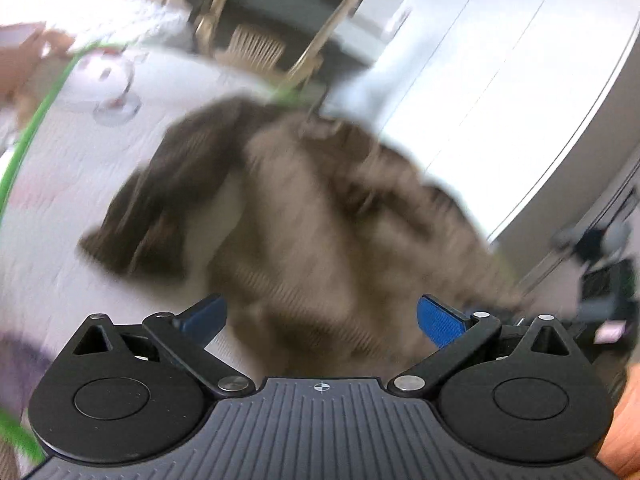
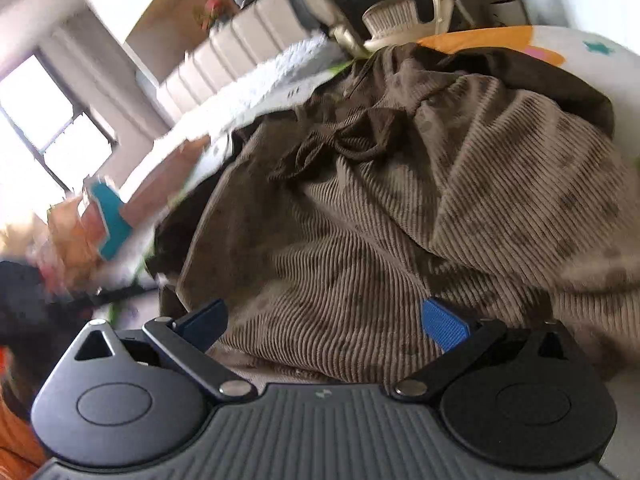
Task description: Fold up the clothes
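A brown corduroy garment (image 1: 304,216) lies crumpled on a white patterned bed cover (image 1: 80,184); the left wrist view is blurred. My left gripper (image 1: 322,318) is open, just above the garment's near edge, with nothing between its blue pads (image 1: 440,318). In the right wrist view the same garment (image 2: 360,240) fills the middle, with a dark drawstring (image 2: 340,144) bunched near its waistband. My right gripper (image 2: 324,322) is open, its blue pads (image 2: 444,326) spread over the near hem, holding nothing.
A chair with a pale frame (image 1: 276,12) stands beyond the bed. White cabinet doors (image 1: 500,80) are at the right. A green line (image 1: 36,120) crosses the cover. A window (image 2: 36,128) and a teal box (image 2: 112,216) are at the left of the right wrist view.
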Tool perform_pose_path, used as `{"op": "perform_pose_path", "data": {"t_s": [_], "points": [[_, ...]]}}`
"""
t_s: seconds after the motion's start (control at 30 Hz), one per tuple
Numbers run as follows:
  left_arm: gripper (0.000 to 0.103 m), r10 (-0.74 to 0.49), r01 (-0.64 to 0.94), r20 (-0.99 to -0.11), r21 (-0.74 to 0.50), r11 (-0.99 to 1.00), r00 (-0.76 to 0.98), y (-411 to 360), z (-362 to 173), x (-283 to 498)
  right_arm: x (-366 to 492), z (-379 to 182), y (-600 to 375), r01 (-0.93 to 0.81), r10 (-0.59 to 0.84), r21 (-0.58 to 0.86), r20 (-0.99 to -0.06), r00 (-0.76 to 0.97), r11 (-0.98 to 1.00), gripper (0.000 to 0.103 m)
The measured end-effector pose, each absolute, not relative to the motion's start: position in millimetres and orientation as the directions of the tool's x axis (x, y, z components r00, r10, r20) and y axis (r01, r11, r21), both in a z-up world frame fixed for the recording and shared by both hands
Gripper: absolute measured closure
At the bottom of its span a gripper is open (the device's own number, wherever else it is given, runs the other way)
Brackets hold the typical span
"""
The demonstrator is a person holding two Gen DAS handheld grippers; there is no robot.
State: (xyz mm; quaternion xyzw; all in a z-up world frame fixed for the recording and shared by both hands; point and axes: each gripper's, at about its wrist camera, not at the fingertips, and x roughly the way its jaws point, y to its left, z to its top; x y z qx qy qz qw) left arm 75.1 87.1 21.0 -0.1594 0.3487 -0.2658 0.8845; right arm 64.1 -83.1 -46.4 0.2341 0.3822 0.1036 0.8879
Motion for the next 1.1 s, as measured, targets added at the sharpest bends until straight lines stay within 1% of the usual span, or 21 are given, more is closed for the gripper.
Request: {"op": "perform_pose_path", "data": {"t_s": [0.03, 0.1, 0.13, 0.23, 0.3, 0.37, 0.47, 0.57, 0.63, 0.7, 0.73, 0.8, 0.87, 0.93, 0.97, 1.0, 1.03, 1.07, 1.1], "points": [[0.000, -0.594, 0.380, -0.514, -0.466, 0.799, 0.620, 82, 25, 79, 71, -41, -85, -0.007, 0.371, 0.493, -0.645, 0.668, 0.870, 0.000], [0.000, -0.617, 0.421, -0.476, -0.460, 0.782, 0.626, 71, 32, 87, 82, -27, -89, -0.019, 0.360, 0.488, -0.617, 0.699, 0.873, 0.000], [0.000, -0.628, 0.432, -0.471, -0.463, 0.774, 0.619, 64, 31, 95, 85, -17, -90, -0.022, 0.316, 0.446, -0.597, 0.738, 0.895, 0.000], [0.000, -0.663, 0.419, -0.518, -0.517, 0.746, 0.541, 42, 8, 123, 98, 5, -98, 0.011, 0.184, 0.339, -0.539, 0.822, 0.941, 0.000], [0.000, -0.657, 0.381, -0.562, -0.538, 0.752, 0.503, 34, -10, 134, 114, 4, -108, 0.058, 0.138, 0.328, -0.543, 0.828, 0.943, 0.000], [0.000, -0.646, 0.386, -0.564, -0.521, 0.761, 0.513, 31, -18, 133, 131, -4, -116, 0.095, 0.111, 0.330, -0.556, 0.824, 0.939, 0.000], [0.000, -0.619, 0.414, -0.592, -0.461, 0.785, 0.515, 33, -19, 121, 152, -27, -115, 0.127, 0.105, 0.337, -0.593, 0.798, 0.933, 0.000], [0.000, -0.609, 0.449, -0.602, -0.415, 0.791, 0.517, 41, -20, 97, 156, -52, -103, 0.123, 0.141, 0.365, -0.619, 0.773, 0.923, 0.000], [0.000, -0.598, 0.464, -0.609, -0.385, 0.798, 0.522, 49, -10, 87, 137, -57, -84, 0.070, 0.122, 0.282, -0.609, 0.784, 0.957, 0.000], [0.000, -0.585, 0.475, -0.615, -0.356, 0.805, 0.529, 58, 4, 79, 118, -58, -71, 0.014, 0.139, 0.238, -0.611, 0.779, 0.971, 0.000], [0.000, -0.557, 0.469, -0.612, -0.320, 0.824, 0.561, 64, 13, 78, 110, -57, -70, -0.003, 0.151, 0.238, -0.606, 0.781, 0.971, 0.000], [0.000, -0.460, 0.423, -0.581, -0.210, 0.881, 0.671, 75, 33, 82, 106, -57, -78, 0.000, 0.175, 0.285, -0.589, 0.789, 0.959, 0.000], [0.001, -0.307, 0.338, -0.569, -0.054, 0.940, 0.763, 87, 42, 94, 105, -58, -85, 0.006, 0.193, 0.326, -0.573, 0.796, 0.945, 0.000], [0.005, -0.136, 0.244, -0.574, 0.116, 0.963, 0.808, 93, 34, 111, 107, -57, -88, 0.010, 0.201, 0.350, -0.562, 0.802, 0.937, 0.000], [0.012, -0.079, 0.220, -0.585, 0.173, 0.960, 0.807, 95, 28, 120, 108, -57, -88, 0.009, 0.202, 0.351, -0.561, 0.802, 0.936, 0.000], [0.024, -0.058, 0.225, -0.623, 0.193, 0.955, 0.780, 97, 19, 130, 108, -57, -88, 0.009, 0.204, 0.352, -0.561, 0.802, 0.936, 0.000], [0.029, -0.049, 0.236, -0.658, 0.199, 0.951, 0.751, 97, 10, 139, 108, -57, -88, 0.008, 0.205, 0.353, -0.561, 0.802, 0.936, 0.000], [0.041, -0.027, 0.235, -0.667, 0.224, 0.946, 0.745, 99, 6, 147, 109, -56, -88, 0.007, 0.206, 0.354, -0.561, 0.802, 0.935, 0.000], [0.066, 0.010, 0.223, -0.660, 0.268, 0.937, 0.751, 105, 5, 154, 109, -56, -88, 0.006, 0.207, 0.355, -0.560, 0.802, 0.935, 0.000]]}}
